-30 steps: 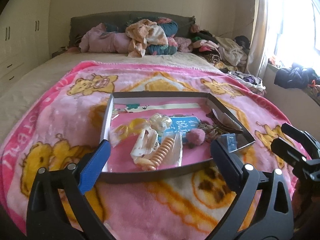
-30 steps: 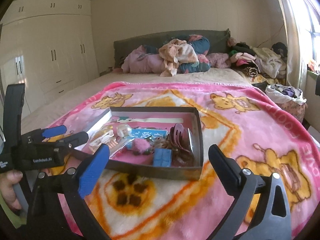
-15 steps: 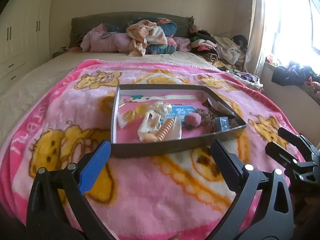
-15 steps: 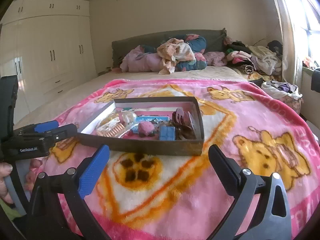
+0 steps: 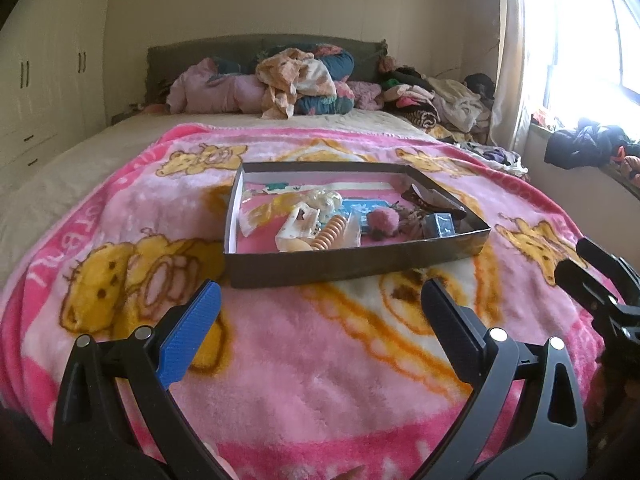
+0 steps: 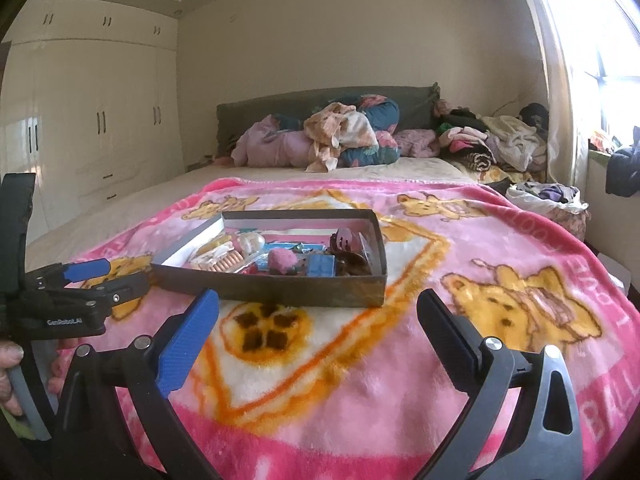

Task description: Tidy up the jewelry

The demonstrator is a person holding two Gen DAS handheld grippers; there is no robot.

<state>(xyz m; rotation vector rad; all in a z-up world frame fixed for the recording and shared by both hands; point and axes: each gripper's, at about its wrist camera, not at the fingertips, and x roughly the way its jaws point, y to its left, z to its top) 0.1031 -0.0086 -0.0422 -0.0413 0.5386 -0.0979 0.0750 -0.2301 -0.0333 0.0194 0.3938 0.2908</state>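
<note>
Both the left tongs (image 5: 320,308) and the right tongs (image 6: 318,316) hover released and empty above the pink blanket (image 5: 304,380) on the bed. The dark tray (image 5: 352,266) of jewelry and hair clips lies on the blanket just beyond their tips, untouched.

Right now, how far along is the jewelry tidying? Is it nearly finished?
Hard to call it nearly finished. The pieces already sit in the box on the pink blanket, but as a loose jumble: a pink pompom, a beaded coil, a small blue box. Nothing is in hand: the left gripper and right gripper are open, short of the box. Any sorting remains.
</note>
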